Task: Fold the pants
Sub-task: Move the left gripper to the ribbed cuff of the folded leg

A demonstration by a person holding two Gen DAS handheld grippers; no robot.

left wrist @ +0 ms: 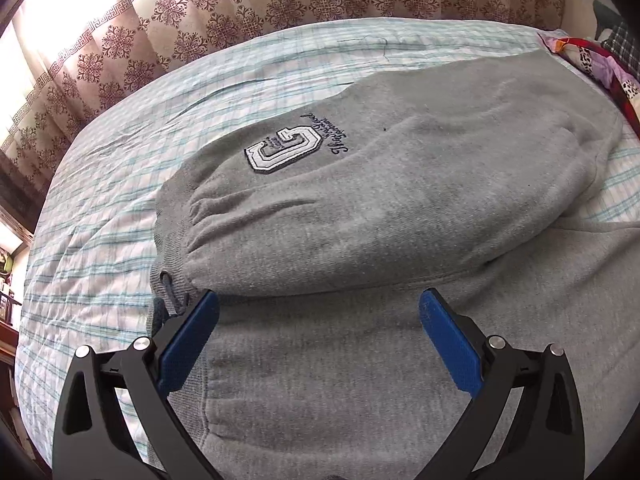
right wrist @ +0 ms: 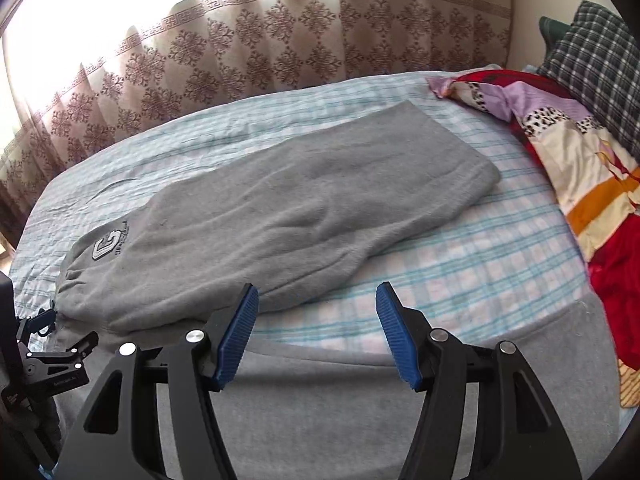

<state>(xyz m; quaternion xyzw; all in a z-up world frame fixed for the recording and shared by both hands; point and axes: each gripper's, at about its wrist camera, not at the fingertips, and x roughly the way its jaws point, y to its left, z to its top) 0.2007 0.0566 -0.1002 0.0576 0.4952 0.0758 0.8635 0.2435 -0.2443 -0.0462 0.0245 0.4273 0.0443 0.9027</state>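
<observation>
Grey sweatpants (left wrist: pixel 380 200) lie on the bed, one leg folded back across the other, with a white letter patch (left wrist: pixel 282 148) near the elastic waistband (left wrist: pixel 176 232). My left gripper (left wrist: pixel 318 304) hovers open over the lower grey layer, close to the waistband, its blue pads (left wrist: pixel 192 344) wide apart and holding nothing. In the right wrist view the folded leg (right wrist: pixel 300 208) stretches diagonally to the upper right. My right gripper (right wrist: pixel 316 296) stands open above the lower leg's edge (right wrist: pixel 320 380) and the bedsheet, with nothing between its fingers. The left gripper (right wrist: pixel 44 324) shows at the far left there.
The bed carries a blue-and-white checked sheet (right wrist: pixel 480 264). A colourful red and purple quilt (right wrist: pixel 560 160) and a dark plaid pillow (right wrist: pixel 596 64) lie at the right side. A patterned curtain (left wrist: pixel 240 8) hangs behind the bed. Shelves show dimly at the far left (left wrist: pixel 8 280).
</observation>
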